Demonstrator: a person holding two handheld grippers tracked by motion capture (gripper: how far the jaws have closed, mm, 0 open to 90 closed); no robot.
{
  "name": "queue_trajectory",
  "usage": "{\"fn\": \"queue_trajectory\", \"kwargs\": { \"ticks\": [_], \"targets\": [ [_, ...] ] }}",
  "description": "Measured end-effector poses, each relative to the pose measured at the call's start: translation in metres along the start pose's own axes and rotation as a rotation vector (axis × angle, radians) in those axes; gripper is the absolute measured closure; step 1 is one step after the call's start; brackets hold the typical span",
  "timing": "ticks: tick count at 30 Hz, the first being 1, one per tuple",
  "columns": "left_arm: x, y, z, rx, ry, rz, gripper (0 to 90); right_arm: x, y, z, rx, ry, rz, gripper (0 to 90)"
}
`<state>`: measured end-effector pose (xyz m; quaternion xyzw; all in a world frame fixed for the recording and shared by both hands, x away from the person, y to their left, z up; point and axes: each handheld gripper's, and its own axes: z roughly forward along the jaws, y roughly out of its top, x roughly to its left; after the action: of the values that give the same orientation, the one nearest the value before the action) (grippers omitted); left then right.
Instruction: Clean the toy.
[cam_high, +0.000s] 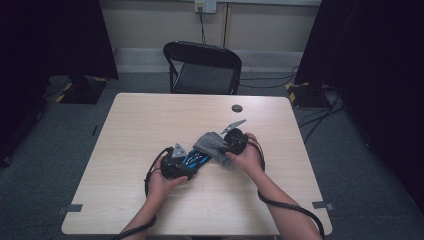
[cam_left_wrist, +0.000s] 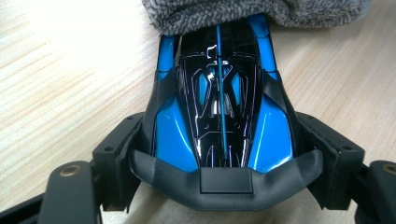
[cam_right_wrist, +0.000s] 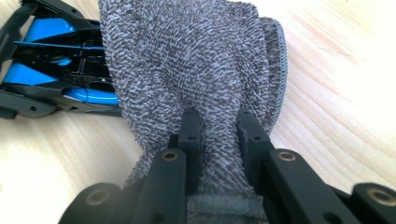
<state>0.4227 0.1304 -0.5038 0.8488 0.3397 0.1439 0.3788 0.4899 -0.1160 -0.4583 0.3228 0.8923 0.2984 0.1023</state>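
Tabletop (cam_high: 150, 120), high view: your left gripper (cam_high: 176, 165) and right gripper (cam_high: 235, 141) meet near the middle, with the blue-and-black toy car (cam_high: 196, 159) lying between them and the grey cloth (cam_high: 212, 146) draped over its far end. Left gripper view: your jaws stand wide apart yet clamped against both flanks of the toy car (cam_left_wrist: 219, 116) at its black bumper end, so the hold is on the car, with the cloth (cam_left_wrist: 252, 11) covering the opposite end. Right gripper view: your jaws are nearly closed, pinching a bunched fold of the cloth (cam_right_wrist: 196, 74), which overlaps the car (cam_right_wrist: 56, 60). Risk, as a judgement: the glossy shell could slip or twist out of your left hold if the cloth wipes hard, and the pinched fold could pull free because only a narrow tuck is gripped.
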Motion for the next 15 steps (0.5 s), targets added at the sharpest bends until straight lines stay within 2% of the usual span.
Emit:
{"fn": "queue_trajectory", "kwargs": {
  "ticks": [15],
  "targets": [
    [0.0000,0.0000,0.0000,0.000,0.000,-0.001,24.2,-0.0086,-0.0018,0.0062,0.007,-0.018,0.025,74.9]
  ]
}}
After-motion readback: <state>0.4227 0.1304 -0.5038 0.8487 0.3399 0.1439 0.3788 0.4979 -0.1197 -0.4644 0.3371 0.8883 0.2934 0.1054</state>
